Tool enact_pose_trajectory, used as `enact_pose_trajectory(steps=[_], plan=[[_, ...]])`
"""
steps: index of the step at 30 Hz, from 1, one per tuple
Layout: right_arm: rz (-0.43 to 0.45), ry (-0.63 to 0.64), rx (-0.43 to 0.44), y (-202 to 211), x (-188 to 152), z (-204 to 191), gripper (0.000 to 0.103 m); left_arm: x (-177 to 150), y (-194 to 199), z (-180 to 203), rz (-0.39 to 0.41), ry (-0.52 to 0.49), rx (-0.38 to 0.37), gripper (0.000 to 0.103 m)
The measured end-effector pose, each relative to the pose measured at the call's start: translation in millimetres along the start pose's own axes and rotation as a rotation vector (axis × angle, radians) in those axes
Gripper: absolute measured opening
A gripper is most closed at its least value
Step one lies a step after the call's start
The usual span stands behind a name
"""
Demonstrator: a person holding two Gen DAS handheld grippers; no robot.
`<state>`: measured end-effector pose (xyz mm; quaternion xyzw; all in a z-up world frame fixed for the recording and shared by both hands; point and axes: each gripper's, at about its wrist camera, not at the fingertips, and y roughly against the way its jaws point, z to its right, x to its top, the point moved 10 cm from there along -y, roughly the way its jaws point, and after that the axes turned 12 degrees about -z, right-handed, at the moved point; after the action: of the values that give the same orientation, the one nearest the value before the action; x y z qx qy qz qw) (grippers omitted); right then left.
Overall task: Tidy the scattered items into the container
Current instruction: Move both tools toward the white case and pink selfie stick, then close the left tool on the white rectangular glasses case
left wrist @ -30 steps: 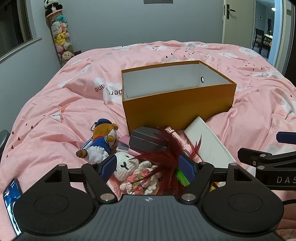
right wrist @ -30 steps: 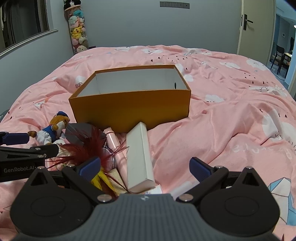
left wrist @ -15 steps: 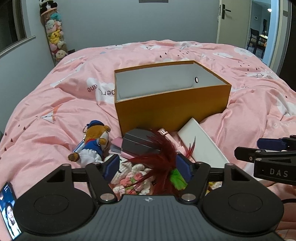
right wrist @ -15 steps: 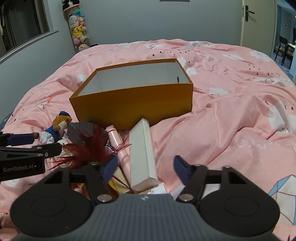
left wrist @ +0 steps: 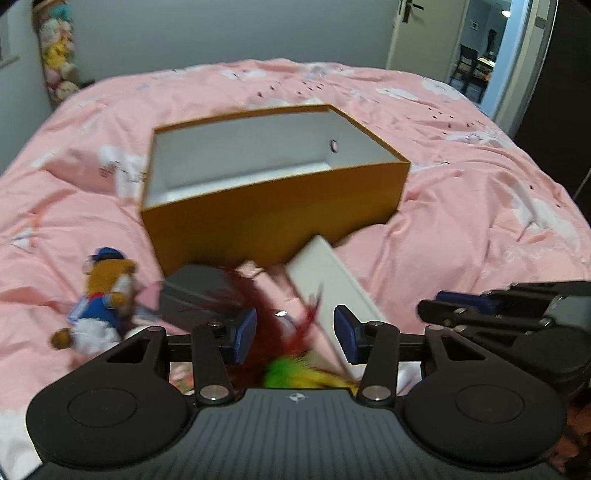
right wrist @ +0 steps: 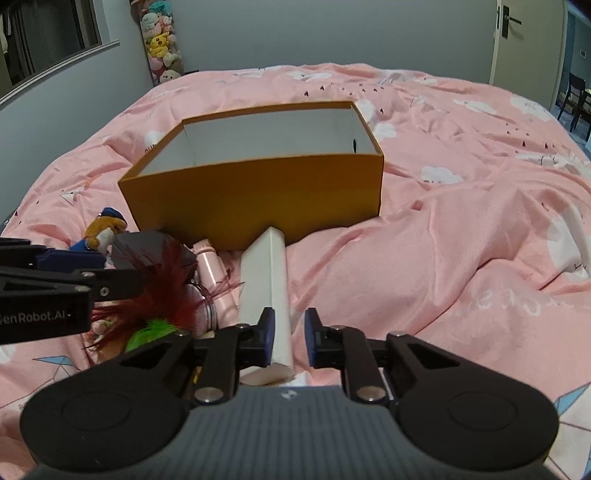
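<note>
An open orange box (left wrist: 273, 206) (right wrist: 255, 192) with a white inside stands empty on the pink bed. In front of it lie a long white box (right wrist: 267, 280) (left wrist: 332, 280), a dark grey box (left wrist: 195, 295), a pink tube (right wrist: 212, 266), a red and green feather toy (left wrist: 284, 332) (right wrist: 162, 291) and a plush duck in blue (left wrist: 103, 295). My left gripper (left wrist: 294, 334) is open above the feather toy. My right gripper (right wrist: 289, 338) has its jaws close around the near end of the white box, with a gap left on the right side.
The pink duvet (right wrist: 443, 240) covers the whole bed, with folds to the right of the box. A hanging column of plush toys (right wrist: 162, 48) is at the far wall. A door (left wrist: 424, 33) stands open at the back right.
My right gripper's jaws have narrowed sharply around the white box. My left gripper has moved forward and right over the feather toy, its jaws still apart. The left view is blurred by motion.
</note>
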<state>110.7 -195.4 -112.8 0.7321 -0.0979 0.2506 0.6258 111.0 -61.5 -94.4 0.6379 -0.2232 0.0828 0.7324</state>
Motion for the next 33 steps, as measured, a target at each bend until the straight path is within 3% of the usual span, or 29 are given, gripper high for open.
enact_pose_trajectory(steps=[8, 16, 24, 33], plan=[[-0.036, 0.026, 0.017, -22.9, 1.1, 10.6, 0.017, 16.6, -34.5, 24.5, -0.07, -0.01, -0.056, 0.056], [-0.099, 0.041, 0.094, -49.2, -3.9, 10.4, 0.015, 24.4, -64.4, 29.4, -0.142, 0.015, -0.081, 0.057], [-0.16, 0.061, 0.075, -75.5, -8.2, 11.0, 0.008, 26.8, -75.1, 21.9, -0.172, 0.055, -0.107, 0.057], [-0.121, 0.125, 0.173, -67.2, -5.7, -12.0, 0.005, 27.2, -77.0, 17.1, -0.199, 0.106, -0.162, 0.057]])
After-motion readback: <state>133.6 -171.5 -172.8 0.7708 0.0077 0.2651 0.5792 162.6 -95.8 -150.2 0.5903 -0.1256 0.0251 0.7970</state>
